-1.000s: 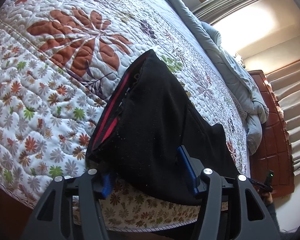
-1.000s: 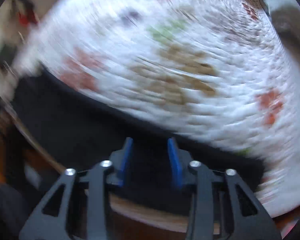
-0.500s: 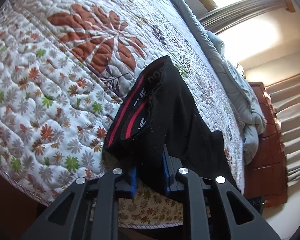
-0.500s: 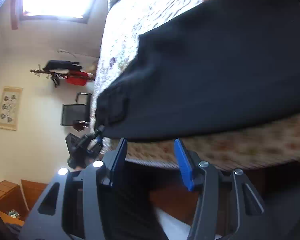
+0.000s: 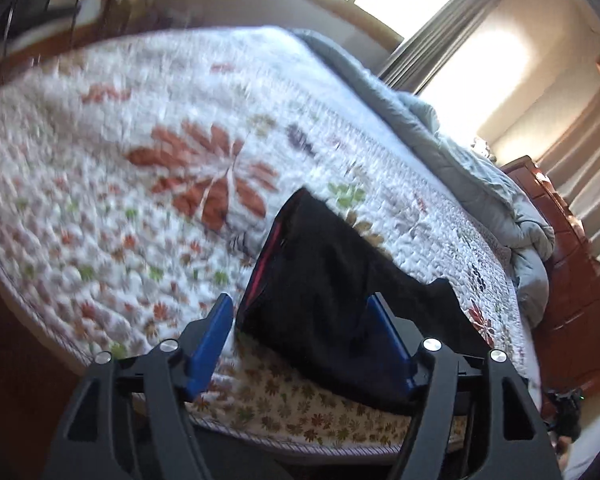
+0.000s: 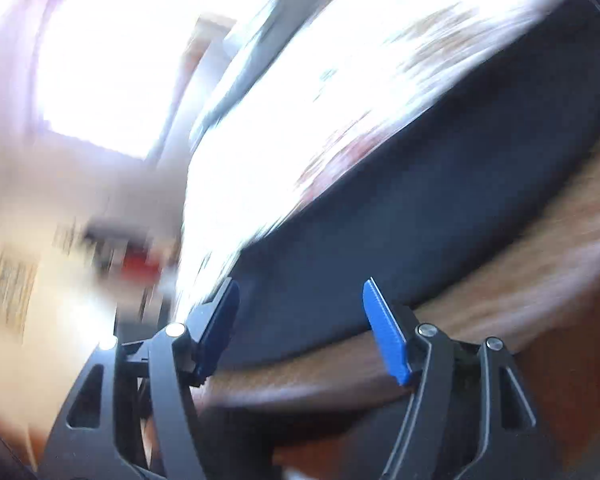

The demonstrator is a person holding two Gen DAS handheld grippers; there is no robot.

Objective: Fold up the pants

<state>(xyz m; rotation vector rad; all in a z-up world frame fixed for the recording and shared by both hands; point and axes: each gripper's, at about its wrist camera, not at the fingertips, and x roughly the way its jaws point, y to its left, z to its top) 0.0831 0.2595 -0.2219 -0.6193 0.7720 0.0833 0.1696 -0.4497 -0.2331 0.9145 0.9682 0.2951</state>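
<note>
Sunlit bedroom: the black pants [image 5: 340, 304] lie folded at the near edge of the quilted bed [image 5: 100, 200], draping slightly over it. Both the left gripper [image 5: 300, 336] and right gripper [image 6: 300, 320] have jaws opening, holding nothing. Soft and limp, likely light; best gripped at the red-striped waistband or a folded edge.

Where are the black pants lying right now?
In the left wrist view the black pants lie on the near edge of the floral quilt, low and centre-right, far from the grey blanket.
</note>
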